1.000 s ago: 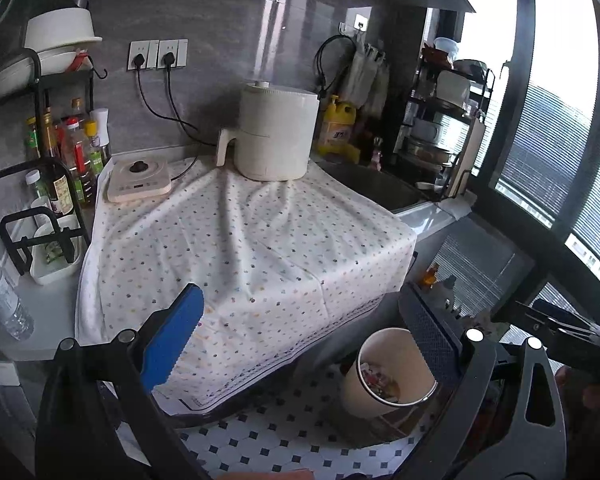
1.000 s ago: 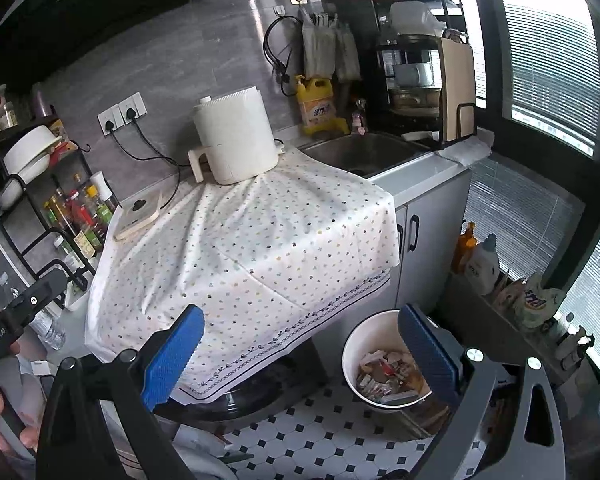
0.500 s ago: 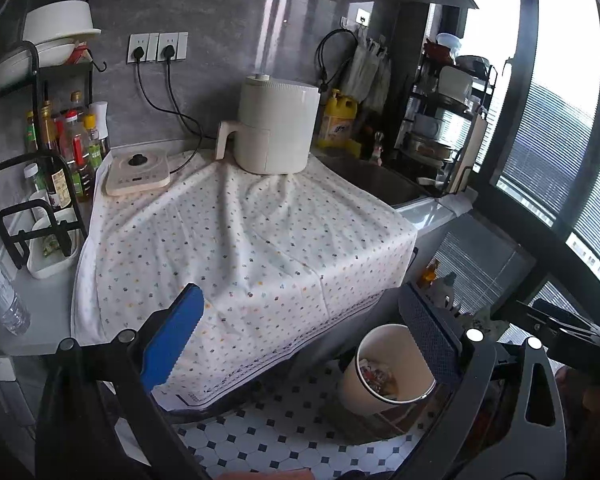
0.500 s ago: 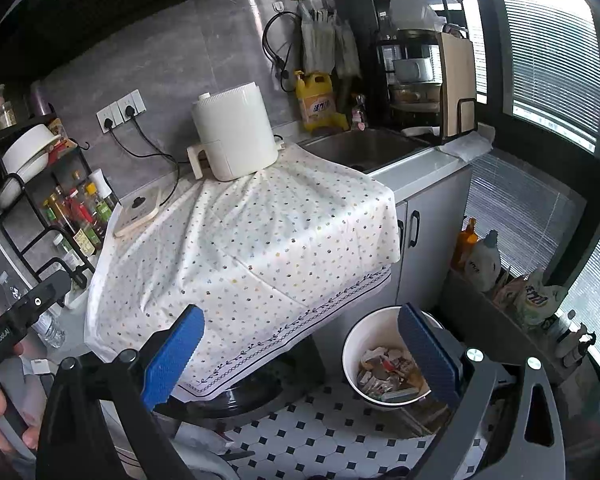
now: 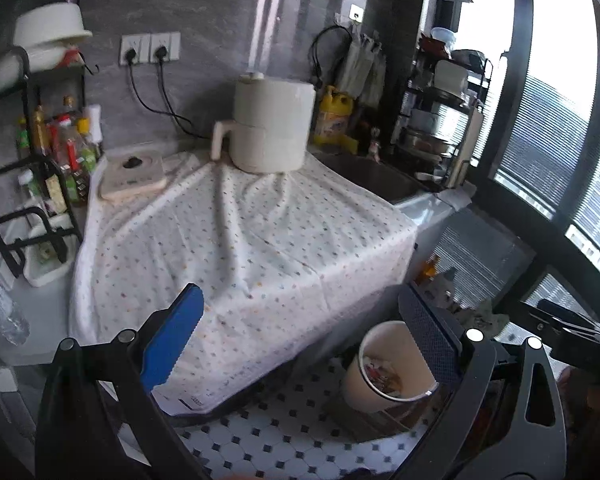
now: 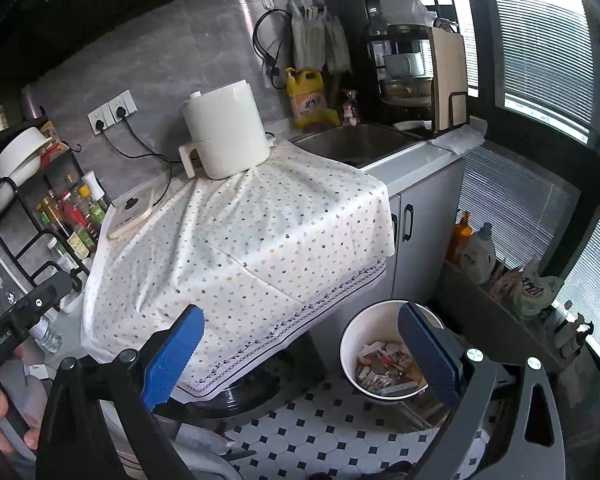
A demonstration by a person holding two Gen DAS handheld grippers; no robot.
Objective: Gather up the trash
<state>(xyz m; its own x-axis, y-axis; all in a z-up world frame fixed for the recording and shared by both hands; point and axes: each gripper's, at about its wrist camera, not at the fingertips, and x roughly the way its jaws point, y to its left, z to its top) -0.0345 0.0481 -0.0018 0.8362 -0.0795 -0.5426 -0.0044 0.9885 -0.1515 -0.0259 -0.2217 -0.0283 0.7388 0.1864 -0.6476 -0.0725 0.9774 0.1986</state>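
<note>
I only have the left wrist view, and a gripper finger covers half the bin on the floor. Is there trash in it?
Observer: Yes. The right wrist view shows the white bin holding paper scraps and wrappers, well below the rim.
Operator: Is the right gripper carrying anything?
Observer: No. The right gripper is open and empty.
Operator: What is behind the bin?
Observer: A grey cabinet under the sink, with black handles on its doors.
</note>
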